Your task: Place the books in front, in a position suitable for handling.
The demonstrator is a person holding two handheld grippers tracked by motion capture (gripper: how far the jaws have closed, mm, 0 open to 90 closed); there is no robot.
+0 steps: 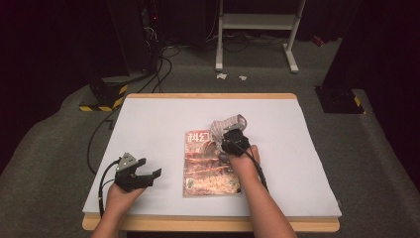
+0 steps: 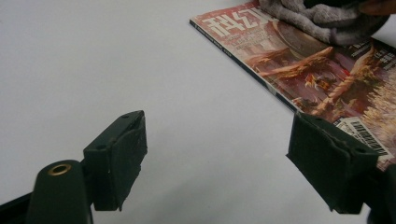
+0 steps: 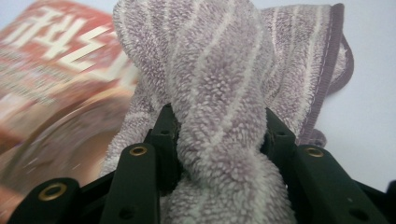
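The right hand-held gripper (image 3: pixel 219 135) squeezes a soft, light towel (image 3: pixel 224 70) at its bunched middle, above the magazine (image 1: pixel 210 166); the left hand-held gripper (image 2: pixel 233 158) stands open, empty.

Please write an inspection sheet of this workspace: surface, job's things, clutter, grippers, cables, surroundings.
Surface: white table top with wooden edge.
Job's things: striped grey towel bunched partly on a red magazine.
Clutter: nothing seen.
Grippers: right gripper shut on the towel; left gripper open, above bare table beside the magazine.
Cables: black cable trails from left gripper; cables on floor.
Surroundings: grey carpet, white metal frame, dark stands.
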